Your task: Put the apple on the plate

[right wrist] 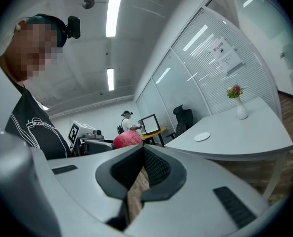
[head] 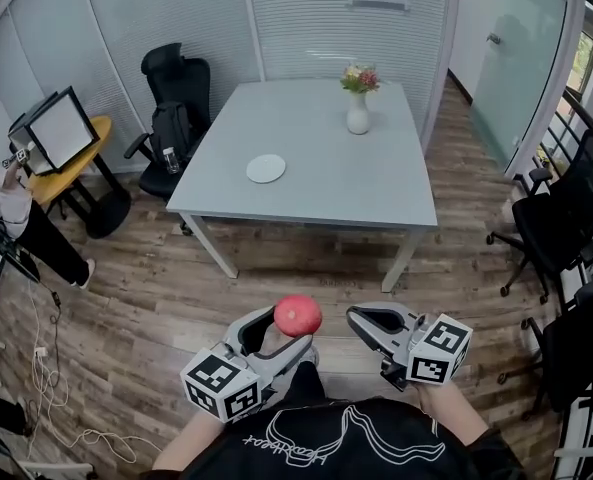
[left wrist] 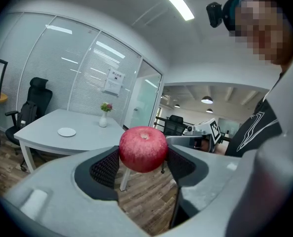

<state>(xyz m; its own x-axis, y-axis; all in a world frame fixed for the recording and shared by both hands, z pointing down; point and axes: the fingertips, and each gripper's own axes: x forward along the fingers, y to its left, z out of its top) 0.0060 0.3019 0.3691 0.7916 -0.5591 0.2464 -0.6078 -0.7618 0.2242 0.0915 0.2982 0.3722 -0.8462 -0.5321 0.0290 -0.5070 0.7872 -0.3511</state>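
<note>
Apple (left wrist: pixel 143 149), round and speckled red, sits clamped in left gripper (head: pixel 287 332); right gripper (head: pixel 357 319) closed.

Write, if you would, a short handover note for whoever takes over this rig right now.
Left claw: shut on the apple, held in the air, well short of the table.
Right claw: shut, holding nothing.
Plate: bare, on the table's near left part.
Done: apple gripped.
Left: step up to the table, set the apple on the plate, let go.
</note>
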